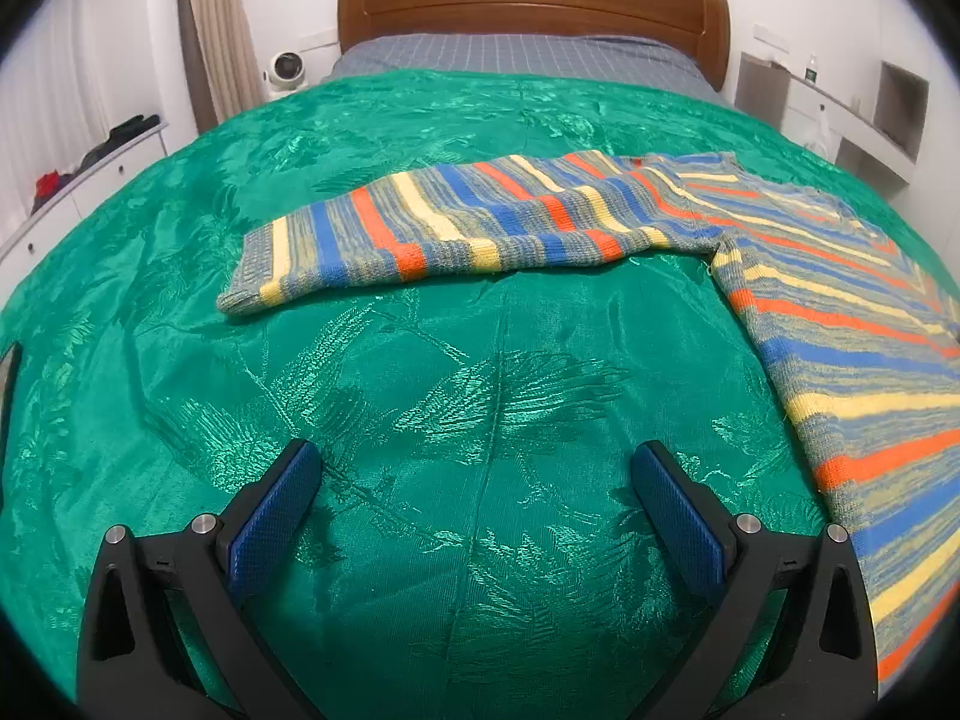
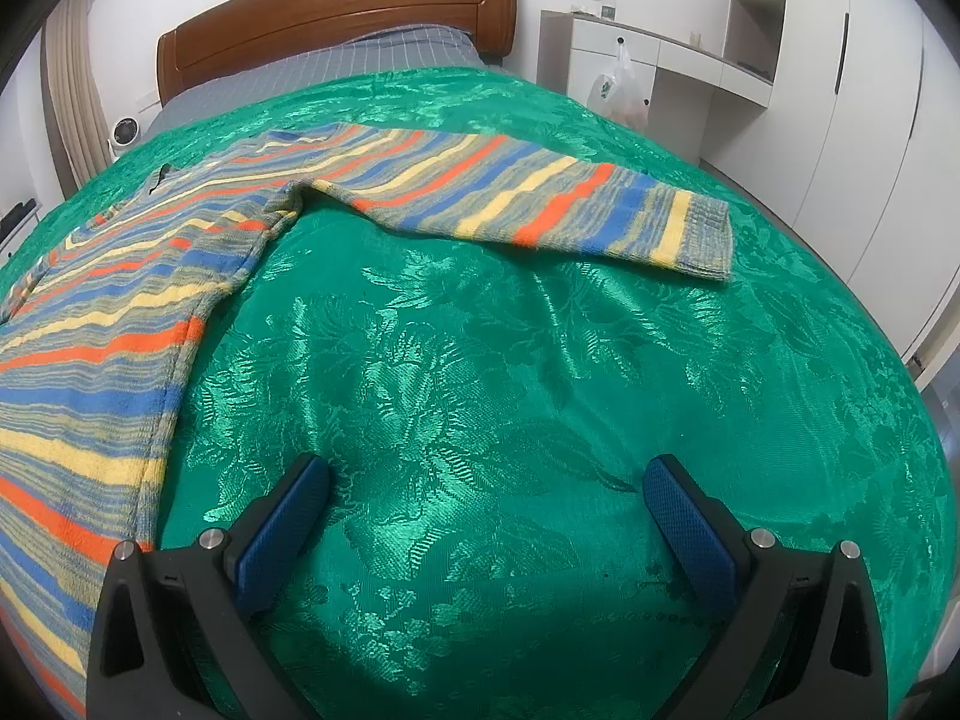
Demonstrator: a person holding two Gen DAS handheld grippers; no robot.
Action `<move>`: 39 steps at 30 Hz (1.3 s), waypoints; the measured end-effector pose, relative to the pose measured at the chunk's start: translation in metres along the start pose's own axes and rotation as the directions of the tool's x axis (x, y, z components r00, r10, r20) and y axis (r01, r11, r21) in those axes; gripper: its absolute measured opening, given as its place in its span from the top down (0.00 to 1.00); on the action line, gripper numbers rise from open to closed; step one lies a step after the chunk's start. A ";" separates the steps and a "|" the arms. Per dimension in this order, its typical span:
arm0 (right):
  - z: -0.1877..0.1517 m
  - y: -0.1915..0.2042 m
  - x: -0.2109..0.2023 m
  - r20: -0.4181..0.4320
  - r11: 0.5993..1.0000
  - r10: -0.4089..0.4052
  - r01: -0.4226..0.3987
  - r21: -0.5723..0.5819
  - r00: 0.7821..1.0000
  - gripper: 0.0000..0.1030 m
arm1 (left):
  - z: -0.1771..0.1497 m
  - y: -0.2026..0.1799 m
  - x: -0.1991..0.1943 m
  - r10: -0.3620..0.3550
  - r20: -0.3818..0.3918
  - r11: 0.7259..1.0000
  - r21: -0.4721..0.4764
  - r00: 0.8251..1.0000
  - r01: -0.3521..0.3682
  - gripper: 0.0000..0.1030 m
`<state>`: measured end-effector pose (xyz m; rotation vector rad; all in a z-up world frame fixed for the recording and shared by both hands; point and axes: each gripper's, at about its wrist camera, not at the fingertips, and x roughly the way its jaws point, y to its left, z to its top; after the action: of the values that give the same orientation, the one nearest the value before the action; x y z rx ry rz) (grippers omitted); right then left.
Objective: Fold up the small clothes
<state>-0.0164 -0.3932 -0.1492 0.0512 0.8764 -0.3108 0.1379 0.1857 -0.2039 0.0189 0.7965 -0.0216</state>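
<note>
Striped sweater (image 1: 828,300) lies flat on the green bedspread (image 1: 420,408), both sleeves spread outward. Left sleeve (image 1: 456,228) extends ahead of the left gripper (image 1: 477,468); right sleeve (image 2: 540,198) extends ahead of the right gripper (image 2: 486,480). Both grippers stand over bare bedspread, jaws spread wide, holding nothing, clear of the garment. Wooden headboard (image 1: 528,0) beyond

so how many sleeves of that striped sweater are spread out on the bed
2. One sleeve stretches left across the green bedspread in the left wrist view; the other sleeve stretches right in the right wrist view. Neither is folded in.
</note>
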 end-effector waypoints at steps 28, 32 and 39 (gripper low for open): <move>0.015 -0.004 -0.001 -0.091 1.000 0.030 -0.031 -0.001 0.995 0.00 | 0.000 0.000 0.000 0.000 0.000 1.000 -0.001 1.000 0.000 0.00; 0.050 -0.040 -0.022 -0.053 0.987 0.136 -0.131 0.093 0.989 0.01 | 0.000 0.000 0.000 0.000 0.000 1.000 -0.001 1.000 0.000 0.00; 0.117 -0.170 0.016 -0.075 0.827 0.264 -0.185 0.531 0.962 0.22 | 0.000 0.000 0.000 0.000 0.000 1.000 -0.001 1.000 0.000 0.00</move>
<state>0.0312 -0.5795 -0.0719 0.6898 0.8992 -0.3175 0.1376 0.1858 -0.2039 0.0178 0.7963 -0.0211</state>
